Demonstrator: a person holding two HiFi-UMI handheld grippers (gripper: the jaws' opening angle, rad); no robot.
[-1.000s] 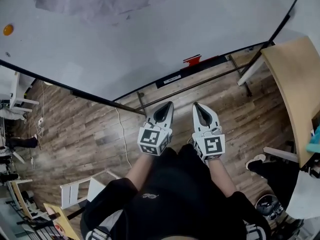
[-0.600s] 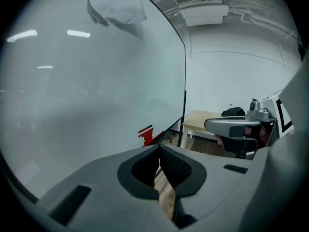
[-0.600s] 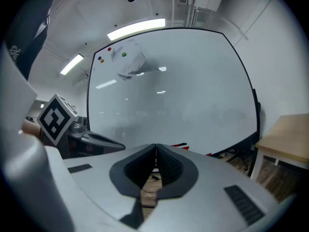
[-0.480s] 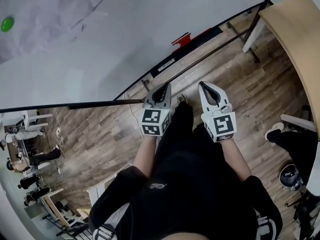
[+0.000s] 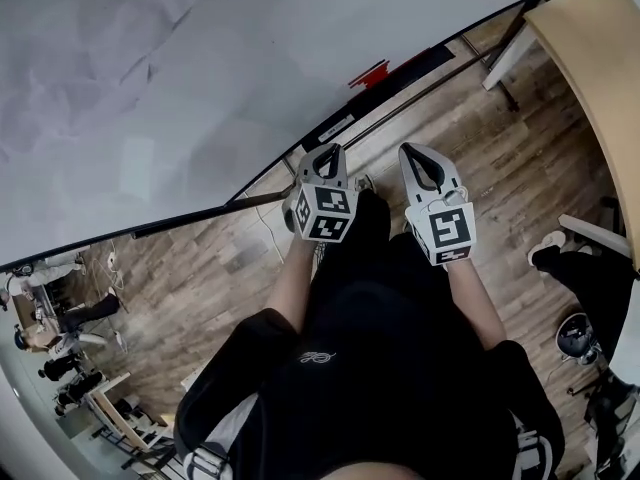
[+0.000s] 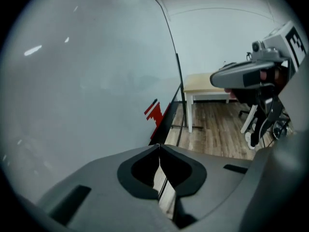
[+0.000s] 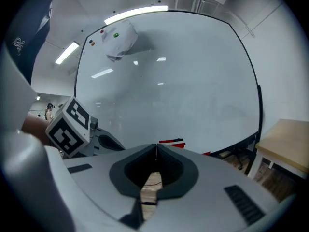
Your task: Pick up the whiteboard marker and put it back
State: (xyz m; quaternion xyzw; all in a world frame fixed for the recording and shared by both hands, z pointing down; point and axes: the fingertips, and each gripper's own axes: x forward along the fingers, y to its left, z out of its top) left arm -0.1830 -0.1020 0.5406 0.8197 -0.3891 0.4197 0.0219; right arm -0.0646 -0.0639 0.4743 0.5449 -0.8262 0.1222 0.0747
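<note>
A large glossy white whiteboard (image 5: 200,88) is filling the upper left of the head view; a crumpled white cloth (image 7: 120,38) is hanging near its top edge, with a small round green magnet (image 7: 116,34) showing against it; a long white ceiling light strip (image 7: 135,13) is glowing above; a brown wood-plank floor (image 5: 200,268) is stretching beneath the board; a pale wooden table with white legs (image 5: 590,78) is standing at the right; a second person's white shoe (image 5: 548,240) is resting on the planks near it; distant people (image 5: 60,343) are standing at the far left.
</note>
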